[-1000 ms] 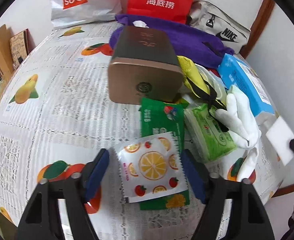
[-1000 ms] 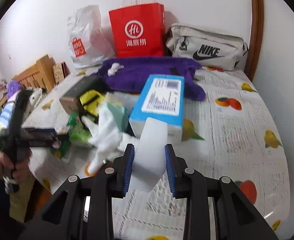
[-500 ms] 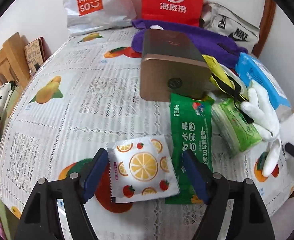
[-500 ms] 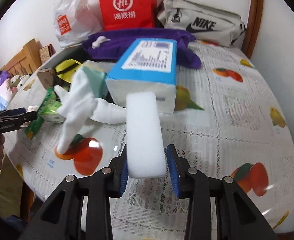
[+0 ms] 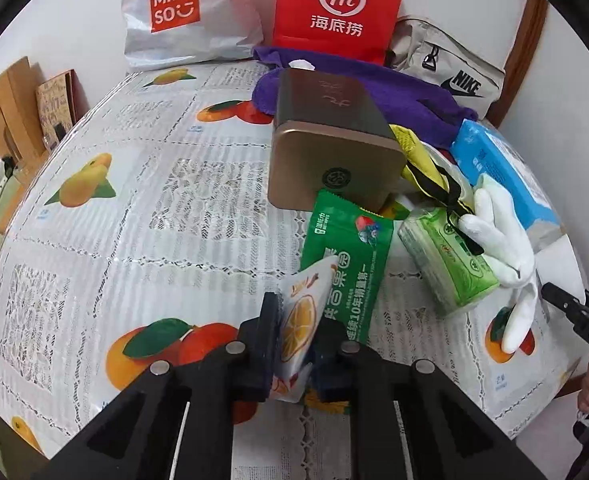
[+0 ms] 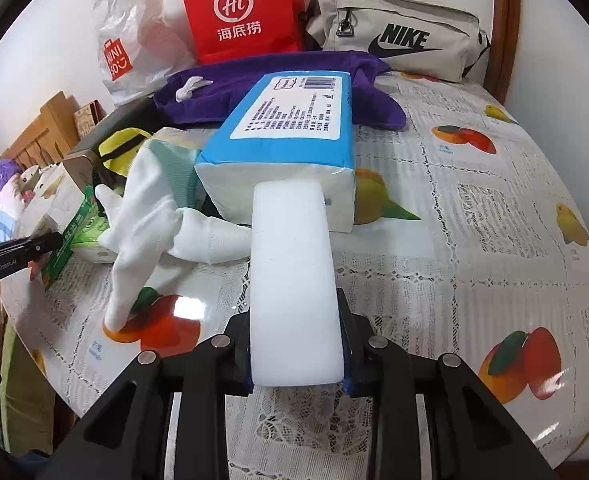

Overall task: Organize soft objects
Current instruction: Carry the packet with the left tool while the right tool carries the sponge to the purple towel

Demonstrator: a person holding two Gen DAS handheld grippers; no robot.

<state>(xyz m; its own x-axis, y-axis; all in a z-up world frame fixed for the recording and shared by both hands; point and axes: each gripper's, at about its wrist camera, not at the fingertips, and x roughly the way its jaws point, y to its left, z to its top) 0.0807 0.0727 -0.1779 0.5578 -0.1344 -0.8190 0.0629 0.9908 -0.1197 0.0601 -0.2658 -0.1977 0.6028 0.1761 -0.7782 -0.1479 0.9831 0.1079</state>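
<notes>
My left gripper (image 5: 296, 336) is shut on a white fruit-print packet (image 5: 302, 312), which stands on edge between the pads, just off the tablecloth. A green snack pouch (image 5: 346, 264) lies right behind it. My right gripper (image 6: 296, 344) holds a white sponge block (image 6: 294, 272) above the table; its jaws are closing and the pads press the block's sides. The block's far end points at a blue tissue pack (image 6: 290, 136). White gloves (image 6: 146, 208) lie to its left, next to a green tissue pack (image 5: 450, 264).
A bronze tin (image 5: 330, 152) stands mid-table before a purple towel (image 6: 274, 76). A red paper bag (image 6: 238, 8), a white Miniso bag (image 6: 134, 48) and a grey Nike bag (image 6: 394, 32) line the wall. The fruit-print tablecloth (image 5: 142, 208) shows bare at left.
The left jaws closed on the fruit-print packet, which went from flat on the cloth to standing on edge. The right gripper sank with the sponge toward the table.
</notes>
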